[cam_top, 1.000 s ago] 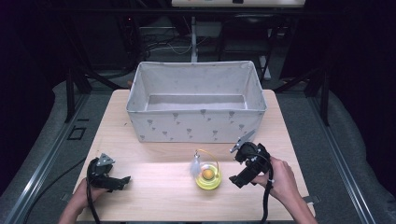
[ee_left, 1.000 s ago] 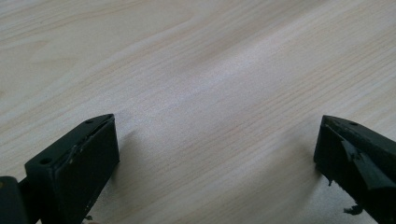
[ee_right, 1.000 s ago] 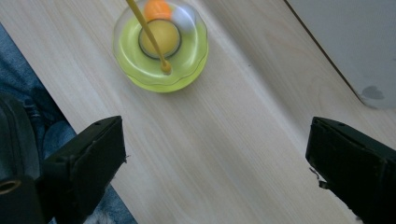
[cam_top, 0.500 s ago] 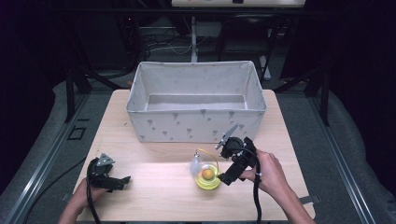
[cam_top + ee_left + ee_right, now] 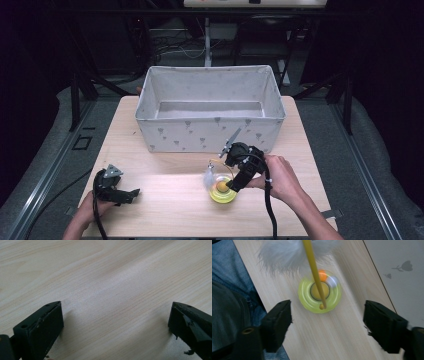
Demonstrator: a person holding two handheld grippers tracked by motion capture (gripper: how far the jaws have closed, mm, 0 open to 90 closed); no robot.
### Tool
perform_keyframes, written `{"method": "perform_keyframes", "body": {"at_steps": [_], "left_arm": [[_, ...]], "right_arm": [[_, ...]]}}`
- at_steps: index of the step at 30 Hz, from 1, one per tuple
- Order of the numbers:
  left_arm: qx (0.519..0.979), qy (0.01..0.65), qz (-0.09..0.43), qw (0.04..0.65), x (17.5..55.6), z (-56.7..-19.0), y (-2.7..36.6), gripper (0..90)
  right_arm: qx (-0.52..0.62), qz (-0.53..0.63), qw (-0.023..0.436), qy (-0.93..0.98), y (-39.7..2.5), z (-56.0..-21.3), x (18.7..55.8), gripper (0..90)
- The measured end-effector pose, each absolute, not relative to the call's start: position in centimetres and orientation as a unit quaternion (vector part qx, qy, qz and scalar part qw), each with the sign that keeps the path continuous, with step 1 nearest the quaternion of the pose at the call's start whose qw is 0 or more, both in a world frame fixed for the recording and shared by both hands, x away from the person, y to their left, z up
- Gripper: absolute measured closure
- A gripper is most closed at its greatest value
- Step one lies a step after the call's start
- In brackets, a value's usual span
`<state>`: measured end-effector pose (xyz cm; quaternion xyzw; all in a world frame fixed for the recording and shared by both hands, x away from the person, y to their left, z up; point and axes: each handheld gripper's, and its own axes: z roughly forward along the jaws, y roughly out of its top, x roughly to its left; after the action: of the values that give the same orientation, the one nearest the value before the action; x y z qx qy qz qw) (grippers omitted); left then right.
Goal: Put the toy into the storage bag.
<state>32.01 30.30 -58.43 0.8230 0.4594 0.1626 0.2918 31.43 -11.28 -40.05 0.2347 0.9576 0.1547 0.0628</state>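
While the right tongs (image 5: 234, 186) hover wide open over the toy (image 5: 320, 291) on the surface (image 5: 170, 200) before the bin (image 5: 210, 130), nothing is gripped yet; left tongs (image 5: 131, 194) rest open.

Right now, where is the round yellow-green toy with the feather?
In the high view, the round yellow-green ring toy sits on the wooden table, front right, before the grey fabric box, under the right gripper.

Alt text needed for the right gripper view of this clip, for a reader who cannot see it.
The right gripper, jaws wide apart, hangs above a yellow-green ring toy on the wooden table. A yellow stick rises from the toy to a tuft of white feathers. The grey fabric bin lies at right.
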Motion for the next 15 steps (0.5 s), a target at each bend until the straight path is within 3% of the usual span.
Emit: {"method": "perform_keyframes", "body": {"at_steps": [7,15], "left_arm": [[0.823,0.459,0.163,0.292,32.0,-58.4,30.3,0.0],[0.823,0.460,0.163,0.292,32.0,-58.4,30.3,0.0]], "right_arm": [[0.204,0.123,0.074,0.968,-10.0,-39.6,31.4,48.3],[0.203,0.104,0.081,0.970,-9.5,-39.3,31.7,61.3]]}}
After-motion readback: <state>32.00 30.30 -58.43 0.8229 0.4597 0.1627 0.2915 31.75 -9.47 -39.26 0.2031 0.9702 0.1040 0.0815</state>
